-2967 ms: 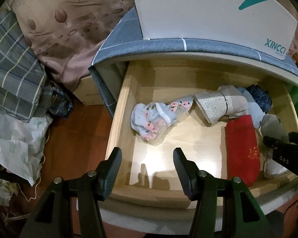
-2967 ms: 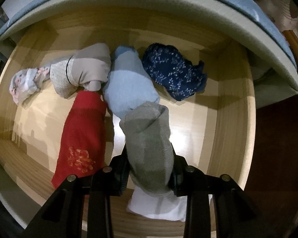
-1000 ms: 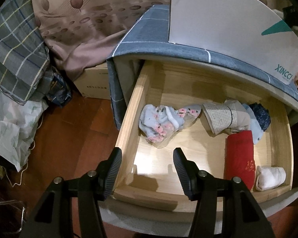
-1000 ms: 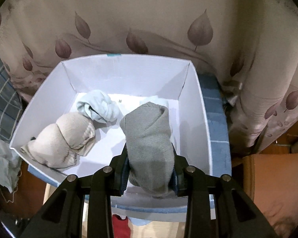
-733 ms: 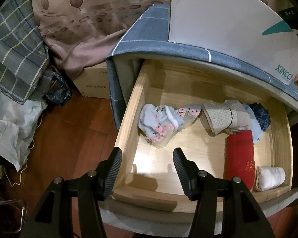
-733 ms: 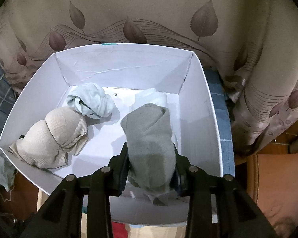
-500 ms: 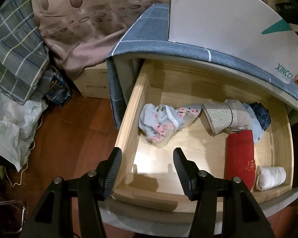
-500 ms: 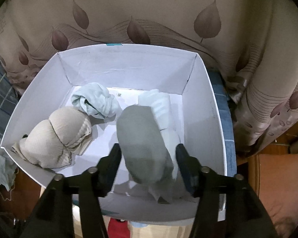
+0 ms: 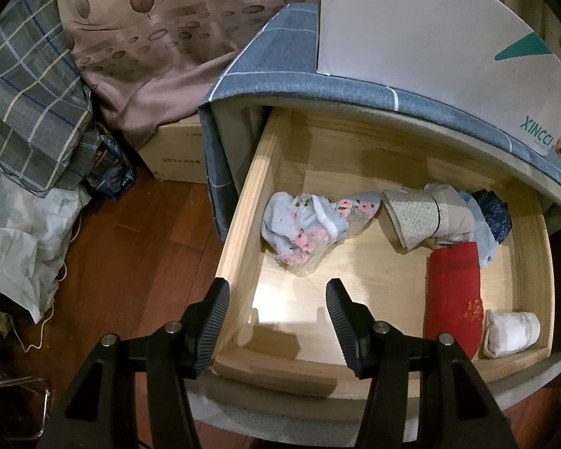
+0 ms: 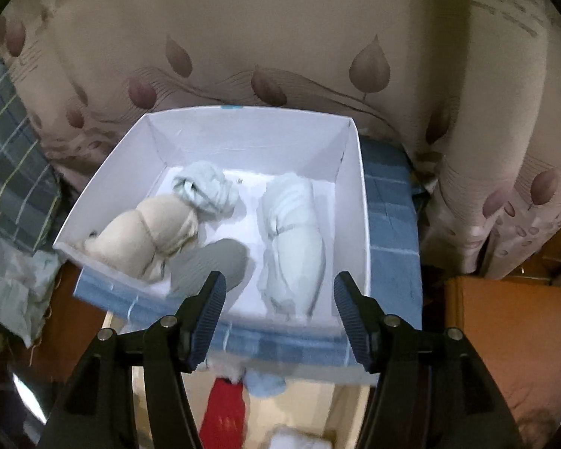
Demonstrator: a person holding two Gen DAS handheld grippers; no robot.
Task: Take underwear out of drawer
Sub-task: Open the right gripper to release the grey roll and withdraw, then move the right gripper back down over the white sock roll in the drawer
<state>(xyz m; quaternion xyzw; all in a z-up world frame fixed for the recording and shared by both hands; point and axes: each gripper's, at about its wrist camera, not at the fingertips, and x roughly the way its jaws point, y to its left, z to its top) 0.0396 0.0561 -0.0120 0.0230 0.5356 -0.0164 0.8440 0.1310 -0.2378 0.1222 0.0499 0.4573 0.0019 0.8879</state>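
Grey rolled underwear (image 10: pixel 209 265) lay inside the white box (image 10: pixel 351 194), at lower centre of the right wrist view, just beside a beige bundle (image 10: pixel 146 235) to its left and a pale roll (image 10: pixel 295 239) to its right. A light blue bundle (image 10: pixel 205 187) sat further back in the box. Right gripper (image 10: pixel 278 299) hung above the box's near edge; its jaws had just been opening, stood apart, and nothing was between them. The grey piece was clear of both pads. Frame somewhat blurred.

Left wrist view: left gripper (image 9: pixel 276 314) hovered over the front left part of the open wooden drawer (image 9: pixel 243 232), jaws apart and empty. Contents of the drawer: floral underwear (image 9: pixel 310 224) at centre; a beige patterned roll (image 9: pixel 419 217) right of it; a light blue piece (image 9: pixel 484 239) and a dark blue printed piece (image 9: pixel 495 217) at the right, touching one another; a red roll (image 9: pixel 452 292) at lower right; a white roll (image 9: pixel 510 331) in the lower right corner, just beside the red one. The white box stood on the blue checked cloth (image 9: pixel 265 63) covering the cabinet top, upper right. Plaid fabric (image 9: pixel 26 86) was piled at upper left.
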